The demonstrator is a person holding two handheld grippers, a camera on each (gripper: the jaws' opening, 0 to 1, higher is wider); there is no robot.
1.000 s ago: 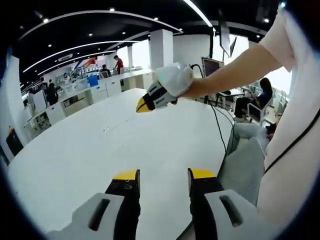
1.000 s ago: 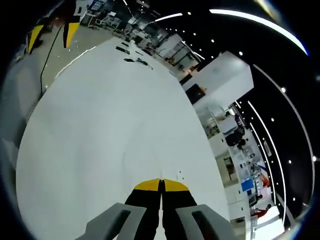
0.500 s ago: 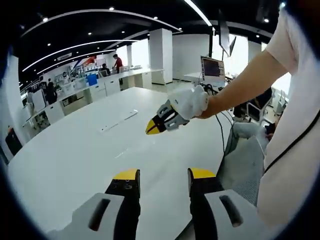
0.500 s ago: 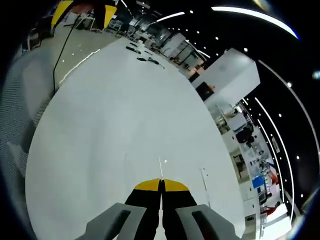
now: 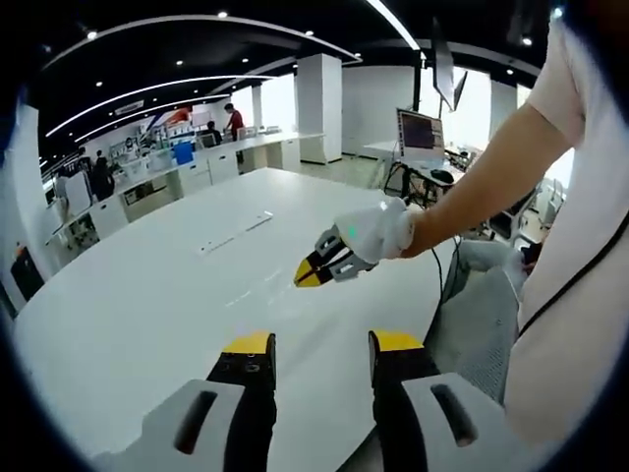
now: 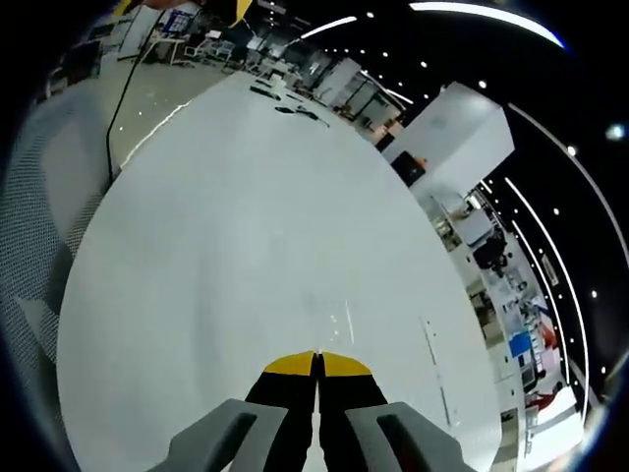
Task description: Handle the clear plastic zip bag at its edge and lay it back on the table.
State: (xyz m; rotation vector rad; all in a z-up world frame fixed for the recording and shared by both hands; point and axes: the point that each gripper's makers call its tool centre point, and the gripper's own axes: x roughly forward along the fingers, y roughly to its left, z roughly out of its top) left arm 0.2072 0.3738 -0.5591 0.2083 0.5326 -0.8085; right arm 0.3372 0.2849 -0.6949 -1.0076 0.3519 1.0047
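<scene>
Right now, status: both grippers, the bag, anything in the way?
Left gripper open, above the table. Right gripper shut, low over the table. Bag too faint to confirm, maybe just ahead of the right fingers. Nothing in the way.

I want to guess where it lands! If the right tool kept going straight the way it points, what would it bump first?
Probably the white table. The right tool, jaws together, points down at its top, where a faint clear bag seems to lie just ahead; depth is hard to judge.

Bag (image 6: 332,313) flat on table (image 6: 216,226), just ahead of right gripper (image 6: 316,360).
</scene>
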